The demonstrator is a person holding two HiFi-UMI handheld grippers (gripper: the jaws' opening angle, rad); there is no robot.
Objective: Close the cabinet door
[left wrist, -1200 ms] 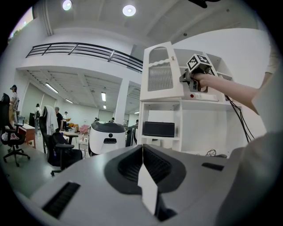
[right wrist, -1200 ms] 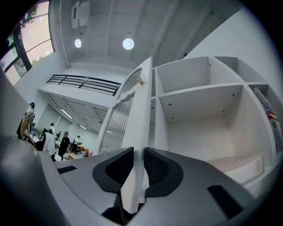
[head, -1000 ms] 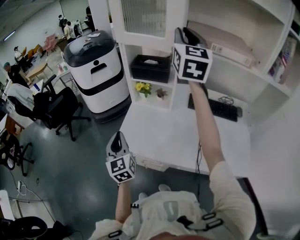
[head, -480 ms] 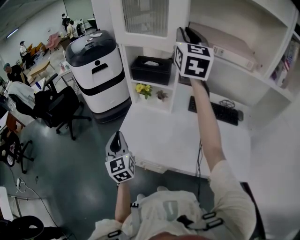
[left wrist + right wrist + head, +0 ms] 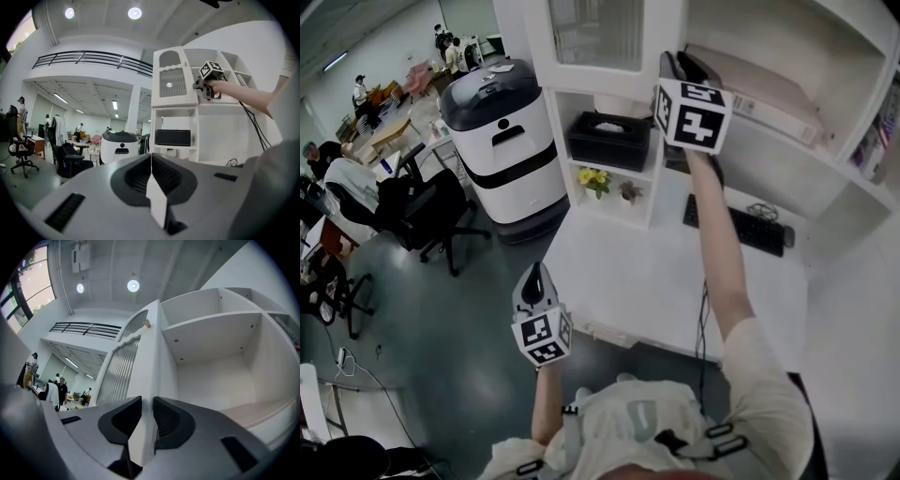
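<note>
So the right gripper (image 5: 675, 64) is up high with its arm stretched out, and its jaws are clamped on the free edge of the white cabinet door (image 5: 600, 33). In the right gripper view you can see the door's edge (image 5: 149, 357) sandwiched right between the two pads of the gripper (image 5: 146, 418). There's ribbed glass on the left of that edge, and a little knob (image 5: 146, 323) further up it.

The door's at the far side of the desk (image 5: 656, 272), above the shelf with the black box (image 5: 609, 139) and yellow flowers (image 5: 592, 176). The white compartment (image 5: 211, 376) just to the right of the door is uncovered.

The left gripper (image 5: 534, 272) hangs low at the near left, off the desk, well away from the cabinet. Its jaws are together with nothing in them (image 5: 151, 173). A keyboard (image 5: 736, 225) sits far right on the desk.
</note>
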